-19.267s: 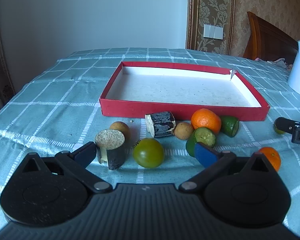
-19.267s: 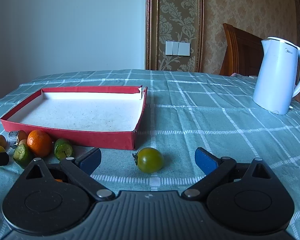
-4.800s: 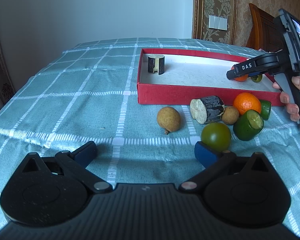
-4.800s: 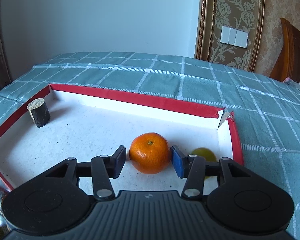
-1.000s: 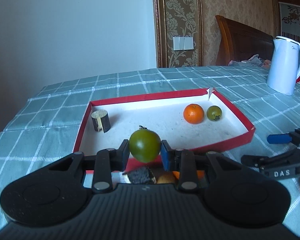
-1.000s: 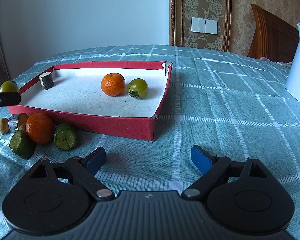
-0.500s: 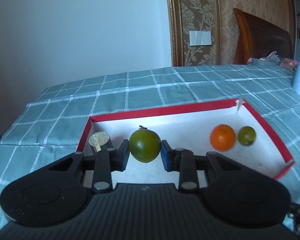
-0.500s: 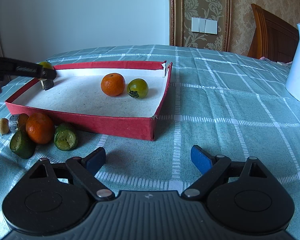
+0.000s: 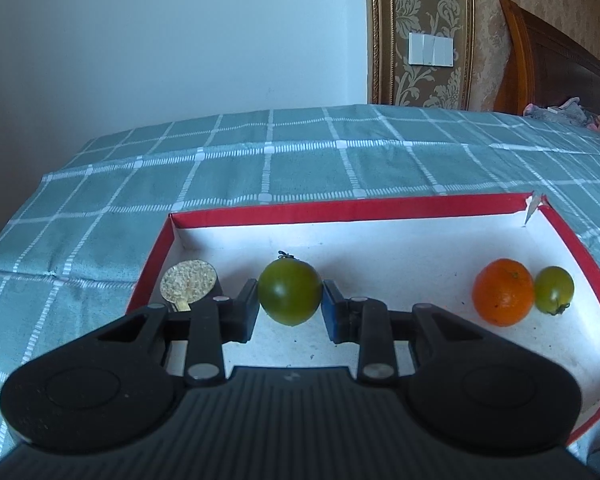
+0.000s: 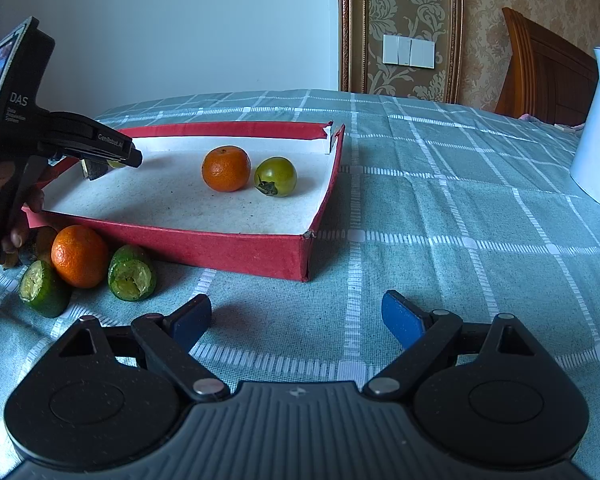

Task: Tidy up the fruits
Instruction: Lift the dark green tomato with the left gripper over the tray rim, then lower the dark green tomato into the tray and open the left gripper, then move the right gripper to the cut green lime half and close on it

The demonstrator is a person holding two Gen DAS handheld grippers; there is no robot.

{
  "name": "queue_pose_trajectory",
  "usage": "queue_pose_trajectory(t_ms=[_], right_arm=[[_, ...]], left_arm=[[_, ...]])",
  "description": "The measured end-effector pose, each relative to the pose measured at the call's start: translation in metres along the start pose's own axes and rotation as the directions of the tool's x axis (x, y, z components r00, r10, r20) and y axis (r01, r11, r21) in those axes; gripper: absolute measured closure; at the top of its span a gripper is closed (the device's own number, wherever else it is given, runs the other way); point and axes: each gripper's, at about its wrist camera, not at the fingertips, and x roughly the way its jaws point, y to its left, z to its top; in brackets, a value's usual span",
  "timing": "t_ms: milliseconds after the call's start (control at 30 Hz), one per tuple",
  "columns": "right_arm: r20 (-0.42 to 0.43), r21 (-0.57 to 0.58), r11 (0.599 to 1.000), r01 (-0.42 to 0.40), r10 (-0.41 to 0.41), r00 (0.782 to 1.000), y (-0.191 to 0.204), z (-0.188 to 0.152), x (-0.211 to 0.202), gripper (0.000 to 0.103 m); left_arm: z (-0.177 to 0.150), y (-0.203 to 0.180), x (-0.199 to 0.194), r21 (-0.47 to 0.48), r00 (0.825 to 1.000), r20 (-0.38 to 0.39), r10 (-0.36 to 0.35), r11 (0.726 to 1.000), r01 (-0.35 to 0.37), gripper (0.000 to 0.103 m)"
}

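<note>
Here, left wrist view first.
Left gripper [image 9: 290,312]: clamped on a green tomato [image 9: 290,297], one pad on each flank, stem up, so the round fruit sits squarely and should not roll out.
Where the tomato is: held over the white floor of the red tray [image 9: 340,212], toward its left half; whether it touches the floor I cannot tell.
Why there: judged from the task, the spot is open floor to set the fruit down, between the cut stub [image 9: 188,285] at the far left and the pair on the right.
Pair on the right: an orange [image 9: 502,291] and a small green tomato [image 9: 554,289] side by side, touching or nearly so, likely grouped on purpose.
Pose: the tool tilts downward into the tray from its near side.

Right wrist view.
Right gripper [image 10: 296,318]: blue pads spread wide, nothing between them, low over the cloth [image 10: 440,216], right of the tray's near corner.
Why there: it seems parked clear of the tray to leave the other tool room.
Left tool from here: a hand [image 10: 4,188] holds it reaching in over the tray's left end; its tips hide most of the fruit.
Waiting outside: an orange [image 10: 79,255] and two cut green pieces [image 10: 131,268] against the near wall.
</note>
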Motion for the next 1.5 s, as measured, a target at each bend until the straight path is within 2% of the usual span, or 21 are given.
queue_pose_trajectory(t_ms=[133, 267, 433, 533, 600, 667, 733, 833, 933, 1100, 1300, 1500], right_arm=[[0.0, 0.0, 1.0, 0.0, 0.0, 1.0, 0.0, 0.0, 0.0, 0.011], [0.0, 0.0, 1.0, 0.0, 0.0, 1.0, 0.0, 0.0, 0.0, 0.011], [0.0, 0.0, 1.0, 0.0, 0.0, 1.0, 0.0, 0.0, 0.0, 0.011], [0.0, 0.0, 1.0, 0.0, 0.0, 1.0, 0.0, 0.0, 0.0, 0.01], [0.0, 0.0, 1.0, -0.001, 0.001, 1.0, 0.0, 0.0, 0.0, 0.01], [0.0, 0.0, 1.0, -0.001, 0.001, 1.0, 0.0, 0.0, 0.0, 0.01], [0.0, 0.0, 1.0, -0.001, 0.001, 1.0, 0.0, 0.0, 0.0, 0.01], [0.0, 0.0, 1.0, -0.001, 0.001, 1.0, 0.0, 0.0, 0.0, 0.01], [0.0, 0.0, 1.0, -0.001, 0.001, 1.0, 0.0, 0.0, 0.0, 0.01], [0.0, -0.002, 1.0, 0.0, 0.0, 1.0, 0.001, 0.0, 0.0, 0.01], [-0.001, -0.003, 1.0, 0.0, 0.0, 1.0, 0.001, 0.0, 0.0, 0.01], [0.006, -0.019, 0.998, -0.052, 0.052, 0.999, 0.007, -0.003, -0.003, 0.01]], left_arm=[[0.003, 0.003, 0.004, -0.014, 1.0, -0.02, 0.012, 1.0, -0.012, 0.073], [0.006, 0.008, 0.01, -0.049, 0.998, -0.058, -0.013, 0.999, 0.01, 0.073], [0.006, 0.007, 0.009, -0.03, 0.998, -0.061, 0.003, 1.0, -0.005, 0.071], [0.004, 0.005, 0.005, -0.015, 0.999, -0.048, 0.013, 1.0, -0.014, 0.051], [0.002, 0.003, -0.003, 0.005, 1.0, -0.025, 0.019, 1.0, -0.019, 0.044], [-0.002, -0.001, -0.013, 0.031, 1.0, -0.007, 0.027, 0.999, -0.027, 0.032], [-0.006, -0.003, -0.025, 0.043, 0.999, 0.016, 0.038, 0.998, -0.039, 0.026], [-0.013, -0.002, -0.048, 0.059, 0.998, 0.052, 0.046, 0.997, -0.049, 0.026], [-0.024, 0.006, -0.079, 0.042, 0.995, 0.092, 0.029, 0.999, -0.033, 0.026], [-0.061, 0.022, -0.13, 0.011, 0.989, 0.151, -0.01, 1.0, 0.009, 0.016], [-0.112, 0.039, -0.156, -0.001, 0.993, 0.114, -0.024, 1.0, 0.024, 0.015], [-0.131, 0.053, -0.15, -0.036, 0.998, 0.061, -0.02, 0.999, 0.022, 0.015]])
